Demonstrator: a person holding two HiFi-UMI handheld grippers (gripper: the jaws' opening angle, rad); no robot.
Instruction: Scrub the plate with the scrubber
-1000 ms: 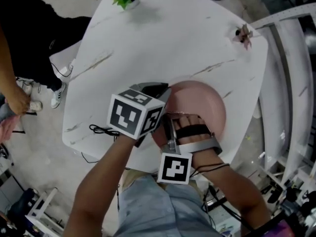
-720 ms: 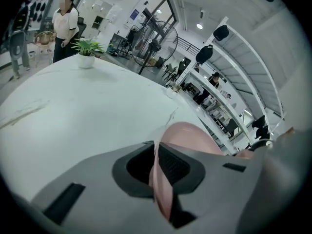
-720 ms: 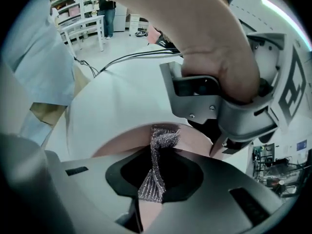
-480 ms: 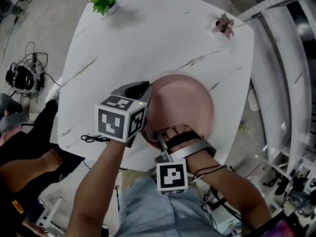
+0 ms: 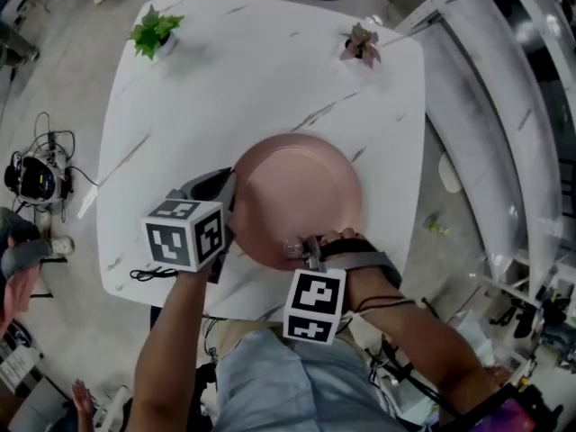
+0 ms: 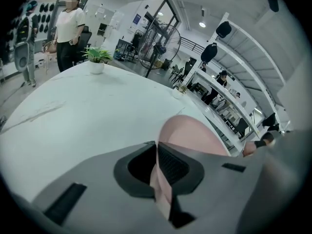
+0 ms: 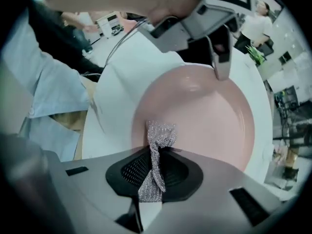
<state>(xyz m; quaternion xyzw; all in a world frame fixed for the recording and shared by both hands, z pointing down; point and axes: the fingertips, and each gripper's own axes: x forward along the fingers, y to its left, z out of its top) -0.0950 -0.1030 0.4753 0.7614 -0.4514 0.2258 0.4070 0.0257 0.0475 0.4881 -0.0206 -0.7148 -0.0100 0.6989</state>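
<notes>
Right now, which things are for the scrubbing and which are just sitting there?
For the job: plate, scrubber, left tool gripping the plate's rim, right tool holding the scrubber.
Just sitting: green plant, pink plant.

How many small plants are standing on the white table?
2. A green plant stands near the far left corner of the table; a reddish plant stands near its far right corner. Part of the near edge is hidden.
</notes>
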